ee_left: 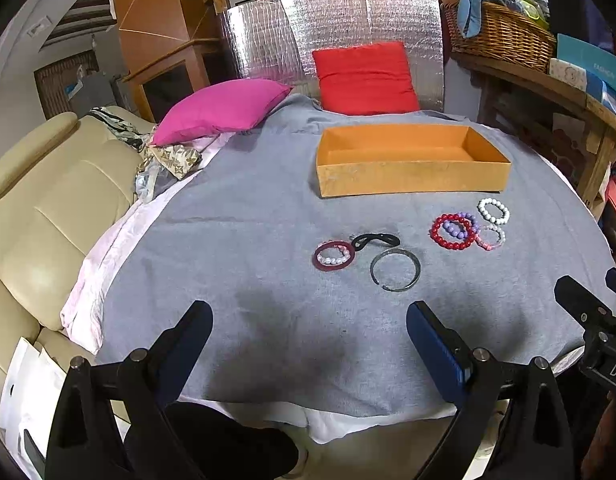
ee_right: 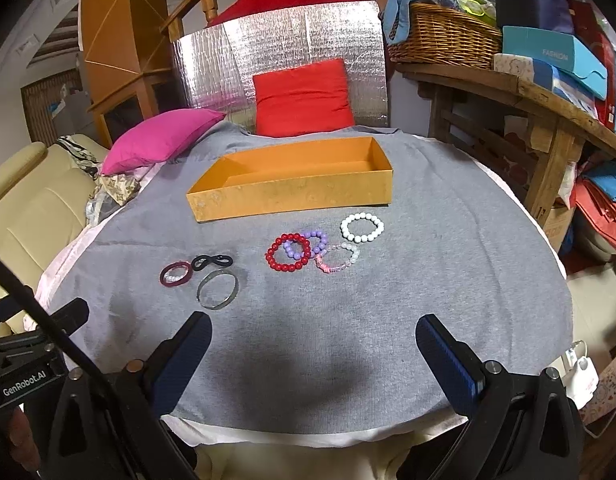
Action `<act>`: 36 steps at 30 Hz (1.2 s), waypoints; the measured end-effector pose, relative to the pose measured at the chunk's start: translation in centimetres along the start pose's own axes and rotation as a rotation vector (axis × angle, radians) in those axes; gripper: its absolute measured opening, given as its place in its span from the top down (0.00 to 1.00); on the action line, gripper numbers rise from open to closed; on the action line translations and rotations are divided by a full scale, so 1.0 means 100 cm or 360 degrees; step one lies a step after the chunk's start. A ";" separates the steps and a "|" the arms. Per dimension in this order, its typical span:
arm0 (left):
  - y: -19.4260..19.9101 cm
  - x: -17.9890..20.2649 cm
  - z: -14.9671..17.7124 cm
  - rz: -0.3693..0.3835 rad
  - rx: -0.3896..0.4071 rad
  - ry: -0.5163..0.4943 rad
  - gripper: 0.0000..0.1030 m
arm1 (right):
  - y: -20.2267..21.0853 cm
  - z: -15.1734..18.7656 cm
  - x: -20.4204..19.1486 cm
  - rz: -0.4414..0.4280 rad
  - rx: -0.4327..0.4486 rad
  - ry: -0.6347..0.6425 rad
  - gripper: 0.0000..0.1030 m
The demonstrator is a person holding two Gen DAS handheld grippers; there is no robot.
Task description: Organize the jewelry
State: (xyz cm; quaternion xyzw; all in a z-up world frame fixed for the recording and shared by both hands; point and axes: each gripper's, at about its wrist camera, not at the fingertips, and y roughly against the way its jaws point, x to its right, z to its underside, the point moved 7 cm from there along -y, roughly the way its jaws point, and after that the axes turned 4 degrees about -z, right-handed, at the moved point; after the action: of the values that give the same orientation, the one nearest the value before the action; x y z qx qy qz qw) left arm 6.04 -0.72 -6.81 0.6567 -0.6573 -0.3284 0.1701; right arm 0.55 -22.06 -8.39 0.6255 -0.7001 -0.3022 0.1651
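Grey cloth [ee_left: 235, 240] is covering the tabletop, with pale sheeting showing at its near and left edges. Nearest the cameras, the left tool [ee_left: 310, 322] and the right tool [ee_right: 312, 334] are both hovering over the cloth's near edge with fingers spread wide, released and holding nothing.

Beyond them the jewelry is lying in two groups. Toward 11 o'clock in the right wrist view, a grey open bangle [ee_right: 217, 286] is resting just beside a dark red bangle [ee_right: 176, 274] with pale beads inside it, and a black hair clip [ee_right: 211, 261] is touching both.

At 12 o'clock, a red bead bracelet [ee_right: 288, 252] is overlapping a purple bead bracelet [ee_right: 305, 245]; a pink and clear bead bracelet [ee_right: 338, 258] is lying against them, and a white bead bracelet [ee_right: 362, 227] is sitting just beyond.

Farther on, an empty orange box [ee_right: 291, 196] is standing open. Behind it, a red cushion [ee_right: 303, 98] is leaning on silver foil sheeting [ee_right: 227, 60], with a magenta cushion [ee_right: 159, 138] at 10 o'clock.
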 end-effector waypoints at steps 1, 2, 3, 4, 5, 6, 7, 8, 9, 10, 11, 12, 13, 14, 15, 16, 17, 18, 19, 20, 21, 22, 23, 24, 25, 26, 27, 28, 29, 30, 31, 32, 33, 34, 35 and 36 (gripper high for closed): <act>-0.002 0.000 0.000 0.0000 -0.0004 0.0001 0.05 | -0.001 0.000 0.000 0.0001 -0.0001 0.0001 0.00; -0.003 0.000 0.000 0.0002 -0.0005 0.0000 0.05 | -0.003 -0.001 0.000 0.0002 -0.0003 0.0002 0.00; -0.005 0.000 0.000 0.0003 -0.0008 -0.0003 0.05 | -0.004 -0.001 0.000 0.0003 -0.0005 0.0002 0.00; -0.006 0.000 0.000 0.0004 -0.0010 -0.0007 0.05 | -0.006 -0.002 0.000 0.0005 -0.0008 0.0003 0.00; -0.009 0.001 -0.001 0.0006 -0.0012 -0.0013 0.05 | -0.008 -0.002 0.001 0.0006 -0.0012 0.0005 0.00; -0.012 0.002 -0.002 0.0009 -0.0016 -0.0019 0.05 | -0.010 -0.003 0.002 0.0004 -0.0017 0.0006 0.00; -0.016 0.002 -0.003 0.0011 -0.0021 -0.0021 0.05 | -0.014 -0.004 0.003 -0.0004 -0.0027 0.0005 0.00; -0.021 0.002 -0.004 0.0014 -0.0029 -0.0021 0.05 | -0.019 -0.005 0.005 -0.0017 -0.0042 -0.0004 0.00; -0.026 0.001 -0.004 0.0015 -0.0036 -0.0021 0.05 | -0.022 -0.007 0.007 -0.0027 -0.0054 -0.0015 0.00; -0.032 0.001 -0.006 0.0011 -0.0046 -0.0020 0.05 | -0.028 -0.009 0.012 -0.0038 -0.0068 -0.0037 0.00; -0.037 0.000 -0.006 0.0008 -0.0051 -0.0019 0.05 | -0.032 -0.011 0.016 -0.0048 -0.0075 -0.0052 0.00; -0.044 -0.001 -0.007 0.0006 -0.0062 -0.0020 0.05 | -0.038 -0.014 0.022 -0.0057 -0.0086 -0.0066 0.00; -0.048 -0.001 -0.008 0.0006 -0.0068 -0.0021 0.05 | -0.045 -0.018 0.028 -0.0049 -0.0098 -0.0074 0.00; -0.056 -0.001 -0.010 0.0004 -0.0078 -0.0027 0.05 | -0.052 -0.022 0.035 -0.0035 -0.0113 -0.0080 0.00; -0.061 -0.001 -0.011 0.0003 -0.0082 -0.0031 0.05 | -0.058 -0.025 0.040 -0.0023 -0.0123 -0.0088 0.00; -0.070 0.000 -0.014 0.0003 -0.0086 -0.0038 0.05 | -0.065 -0.029 0.046 -0.0018 -0.0136 -0.0097 0.00; -0.075 0.000 -0.015 0.0007 -0.0090 -0.0043 0.05 | -0.072 -0.032 0.052 -0.0027 -0.0153 -0.0108 0.00; -0.084 0.001 -0.018 0.0017 -0.0104 -0.0045 0.05 | -0.079 -0.036 0.057 -0.0044 -0.0170 -0.0120 0.00; -0.095 0.001 -0.022 0.0032 -0.0120 -0.0042 0.06 | -0.085 -0.039 0.061 -0.0060 -0.0184 -0.0135 0.00; -0.104 0.001 -0.026 0.0045 -0.0131 -0.0039 0.05 | -0.093 -0.043 0.068 -0.0076 -0.0200 -0.0156 0.00; -0.113 0.002 -0.031 0.0058 -0.0138 -0.0036 0.06 | -0.103 -0.047 0.075 -0.0094 -0.0229 -0.0175 0.00; -0.124 0.002 -0.038 0.0070 -0.0139 -0.0036 0.06 | -0.110 -0.049 0.081 -0.0104 -0.0255 -0.0195 0.00; -0.133 0.003 -0.045 0.0078 -0.0134 -0.0037 0.06 | -0.122 -0.053 0.091 -0.0113 -0.0289 -0.0245 0.00; -0.142 0.004 -0.053 0.0087 -0.0129 -0.0039 0.06 | -0.131 -0.056 0.097 -0.0120 -0.0310 -0.0283 0.00; -0.153 0.006 -0.063 0.0104 -0.0129 -0.0041 0.06 | -0.141 -0.058 0.104 -0.0130 -0.0334 -0.0326 0.00; -0.160 0.008 -0.070 0.0118 -0.0128 -0.0042 0.06 | -0.149 -0.059 0.108 -0.0135 -0.0349 -0.0357 0.00; -0.169 0.010 -0.080 0.0136 -0.0121 -0.0042 0.06 | -0.158 -0.062 0.114 -0.0146 -0.0364 -0.0392 0.03; -0.175 0.012 -0.085 0.0140 -0.0110 -0.0042 0.06 | -0.166 -0.065 0.118 -0.0156 -0.0379 -0.0415 0.07; -0.180 0.013 -0.090 0.0141 -0.0098 -0.0040 0.06 | -0.174 -0.068 0.121 -0.0156 -0.0390 -0.0432 0.10; -0.185 0.013 -0.093 0.0151 -0.0083 -0.0035 0.06 | -0.181 -0.071 0.124 -0.0152 -0.0392 -0.0444 0.13; -0.189 0.013 -0.093 0.0169 -0.0079 -0.0025 0.06 | -0.189 -0.073 0.126 -0.0145 -0.0396 -0.0455 0.19; -0.194 0.014 -0.091 0.0201 -0.0094 -0.0010 0.06 | -0.197 -0.075 0.128 -0.0133 -0.0406 -0.0465 0.22; -0.201 0.014 -0.088 0.0235 -0.0141 0.0003 0.06 | -0.204 -0.075 0.129 -0.0130 -0.0424 -0.0471 0.29; -0.208 0.013 -0.083 0.0257 -0.0206 0.0015 0.06 | -0.213 -0.076 0.129 -0.0129 -0.0455 -0.0474 0.33; -0.212 0.011 -0.083 0.0273 -0.0232 0.0025 0.06 | -0.221 -0.075 0.129 -0.0117 -0.0486 -0.0474 0.34; -0.215 0.008 -0.084 0.0290 -0.0241 0.0039 0.06 | -0.228 -0.075 0.129 -0.0103 -0.0507 -0.0472 0.38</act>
State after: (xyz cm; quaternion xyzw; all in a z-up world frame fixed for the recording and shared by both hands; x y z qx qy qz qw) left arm 27.61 -1.57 -14.95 0.5835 -0.6854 -0.3523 0.2563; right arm 20.68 -37.09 -18.92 0.5625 -0.6396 -0.5028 0.1473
